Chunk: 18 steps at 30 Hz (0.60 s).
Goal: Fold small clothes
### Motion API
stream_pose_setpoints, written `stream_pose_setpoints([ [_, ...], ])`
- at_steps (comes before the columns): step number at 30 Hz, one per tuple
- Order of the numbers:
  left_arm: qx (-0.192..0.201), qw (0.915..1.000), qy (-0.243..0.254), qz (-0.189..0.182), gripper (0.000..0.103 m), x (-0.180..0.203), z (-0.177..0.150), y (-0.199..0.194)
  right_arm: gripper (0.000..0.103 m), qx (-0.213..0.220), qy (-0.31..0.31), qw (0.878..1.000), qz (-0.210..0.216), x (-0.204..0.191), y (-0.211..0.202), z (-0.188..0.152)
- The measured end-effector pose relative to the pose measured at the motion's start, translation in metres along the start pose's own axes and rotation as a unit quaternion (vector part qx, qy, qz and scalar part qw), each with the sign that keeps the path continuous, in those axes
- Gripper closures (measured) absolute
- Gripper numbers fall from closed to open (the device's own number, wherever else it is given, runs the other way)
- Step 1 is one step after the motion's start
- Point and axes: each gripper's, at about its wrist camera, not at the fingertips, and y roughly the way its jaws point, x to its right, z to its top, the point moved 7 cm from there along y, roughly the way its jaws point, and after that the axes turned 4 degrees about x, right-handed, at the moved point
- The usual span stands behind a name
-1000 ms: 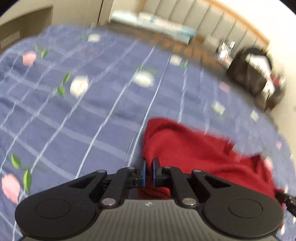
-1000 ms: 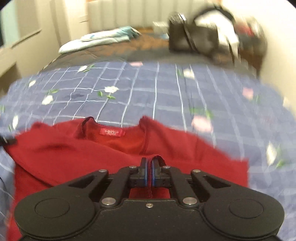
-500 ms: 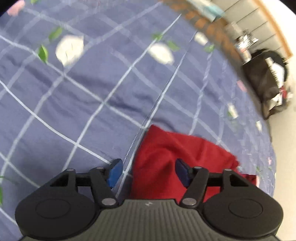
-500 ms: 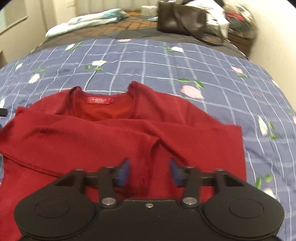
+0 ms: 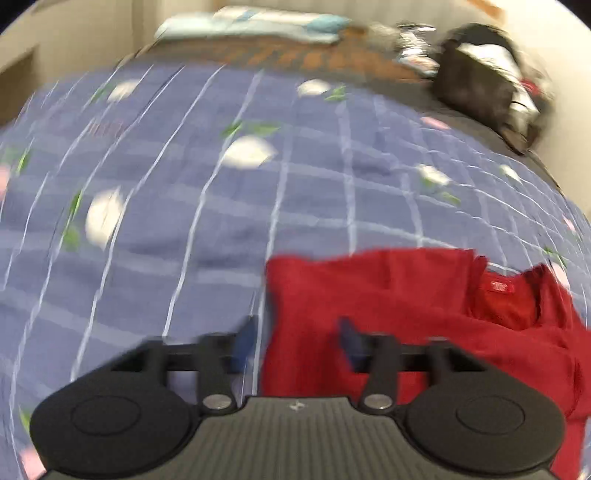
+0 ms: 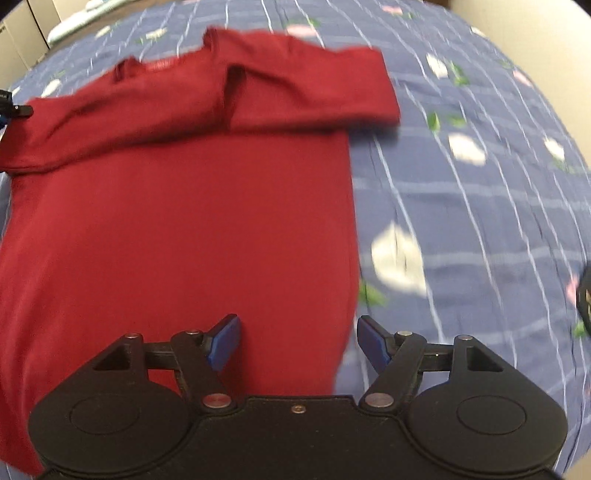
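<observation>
The red shirt (image 6: 192, 206) lies flat on the bed, on the blue checked bedspread (image 6: 461, 192) with white and pink flowers. Both sleeves are folded across the chest, below the collar with its label, and they meet near the middle.

My right claw (image 6: 299, 341) is spread; its jaws have just been opening and no cloth is pinched between them. It hangs over the right side edge of the shirt, near the lower part: the left finger is above the red cloth, the right finger above the bedspread, and the edge runs between them.

My left claw (image 5: 295, 345) is also spread, its jaws have just been opening too, and it holds nothing. This picture is blurred. The left shoulder edge of the shirt passes between its fingers.

To the right of the shirt the bedspread has much free room. Beyond the collar it is free as well, until the black bag (image 5: 491, 88) and the folded light blue bedding (image 5: 255, 26) at the far end of the bed.
</observation>
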Motion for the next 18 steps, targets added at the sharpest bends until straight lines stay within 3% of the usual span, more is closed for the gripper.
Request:
stream_pose_setpoints([
  [3,-0.007,0.9985,-0.054,-0.009,0.033,-0.011,-0.015,-0.009,0.031,-0.009,0.011,1.0,0.005,-0.001,-0.004,-0.012],
  [5,-0.027,0.9973,-0.066,-0.019,0.039,-0.015,-0.028,-0.011,0.031,-0.011,0.017,1.0,0.011,-0.002,-0.006,-0.017],
  [7,-0.041,0.9963,-0.069,-0.032,0.07,-0.02,-0.037,-0.013,0.031,-0.013,0.021,1.0,0.016,-0.002,-0.01,-0.023],
  [9,-0.035,0.9964,-0.069,-0.034,0.086,-0.021,-0.04,-0.018,0.031,-0.015,0.024,0.999,0.019,-0.003,-0.013,-0.027],
  [14,-0.011,0.9986,-0.051,0.003,0.088,-0.015,-0.04,-0.027,0.031,-0.023,0.038,0.999,0.025,0.002,-0.017,-0.041],
  [18,-0.031,0.9975,-0.059,0.024,0.067,-0.014,-0.052,-0.038,0.032,-0.029,0.056,0.998,0.028,0.006,-0.02,-0.056],
])
